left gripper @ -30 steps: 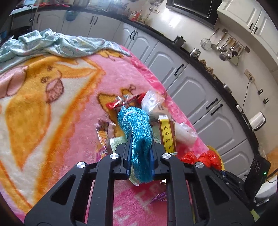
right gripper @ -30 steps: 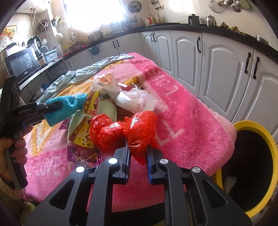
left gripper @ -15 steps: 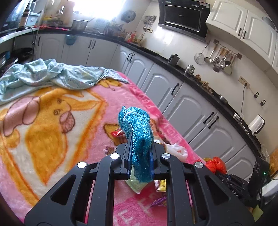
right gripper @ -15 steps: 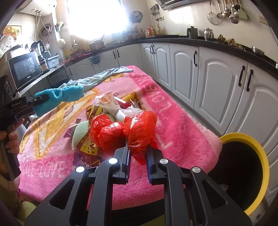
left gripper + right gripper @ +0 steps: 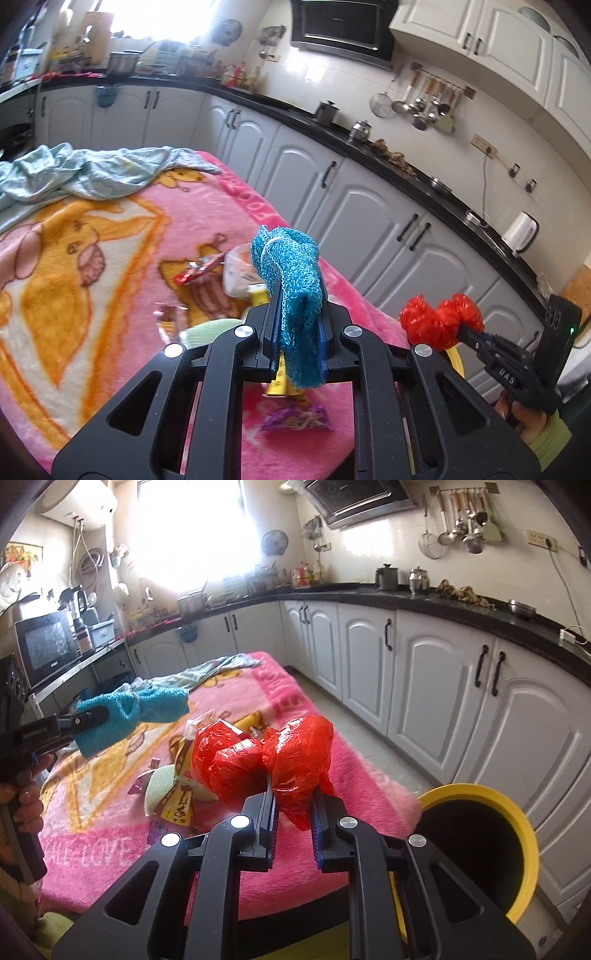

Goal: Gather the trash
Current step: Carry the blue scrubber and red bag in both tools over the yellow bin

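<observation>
Right now both claws are loaded: the left claw [image 5: 298,328] is clamped on a knotted teal knitted mesh cloth [image 5: 291,273], and the right claw [image 5: 291,825] is clamped on a crumpled red plastic bag [image 5: 266,757]. Both bundles hang in the air above the bench, which is draped in a pink and orange cartoon fleece blanket [image 5: 317,746]. A black bin with a yellow rim [image 5: 517,812] stands just beside the bench's near corner, below and to the right of the red bag, and its mouth looks mostly dark (I cannot tell how much is already inside). As I read it, the task is at an early-to-middle stage: neither held piece is dropped in yet. Left on the blanket are a pale green foam fruit net [image 5: 159,786], a yellow printed snack wrapper [image 5: 181,805], a purple foil wrapper [image 5: 295,421], a red candy wrapper [image 5: 195,271] and a clear plastic bag [image 5: 240,269].
</observation>
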A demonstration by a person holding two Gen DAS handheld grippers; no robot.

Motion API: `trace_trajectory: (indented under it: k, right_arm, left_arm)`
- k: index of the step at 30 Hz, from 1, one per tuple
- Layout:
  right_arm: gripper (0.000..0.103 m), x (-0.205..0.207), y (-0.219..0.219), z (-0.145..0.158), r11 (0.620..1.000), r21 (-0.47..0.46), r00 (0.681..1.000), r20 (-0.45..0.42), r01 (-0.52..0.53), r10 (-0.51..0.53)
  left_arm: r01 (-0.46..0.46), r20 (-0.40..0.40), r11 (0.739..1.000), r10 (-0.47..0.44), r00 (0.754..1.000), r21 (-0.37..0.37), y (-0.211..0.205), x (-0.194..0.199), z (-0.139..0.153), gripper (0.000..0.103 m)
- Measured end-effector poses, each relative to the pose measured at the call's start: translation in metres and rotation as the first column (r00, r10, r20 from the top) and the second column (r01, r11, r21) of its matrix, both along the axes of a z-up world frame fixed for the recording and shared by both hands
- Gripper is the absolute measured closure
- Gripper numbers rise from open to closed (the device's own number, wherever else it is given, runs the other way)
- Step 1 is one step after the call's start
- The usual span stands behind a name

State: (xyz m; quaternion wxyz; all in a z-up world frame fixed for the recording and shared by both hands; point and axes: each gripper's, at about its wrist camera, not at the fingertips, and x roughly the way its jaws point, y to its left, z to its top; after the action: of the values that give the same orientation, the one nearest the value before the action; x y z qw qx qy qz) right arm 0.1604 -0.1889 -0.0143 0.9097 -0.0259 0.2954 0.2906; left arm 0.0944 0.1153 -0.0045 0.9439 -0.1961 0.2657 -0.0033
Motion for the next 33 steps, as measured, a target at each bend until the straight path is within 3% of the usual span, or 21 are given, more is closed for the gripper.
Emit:
trace_trajectory:
  k: [18,33]
  right_arm:
    - [0.088,-0.009,-0.067,0.018,0.990,0.023,0.988,0.062,0.139,-0.141]
    - [0.088,-0.009,-0.128,0.019,0.956,0.052,0.951,0.098,0.290,-0.293]
  left_arm:
    - [0.184,0.006,0.981,-0.185,0.983,0.055,-0.084,0.025,0.007,0.093]
    - [0.335,0.006,0.937,-0.337,0.941,0.093,-0.159,0.053,0.010,0.093]
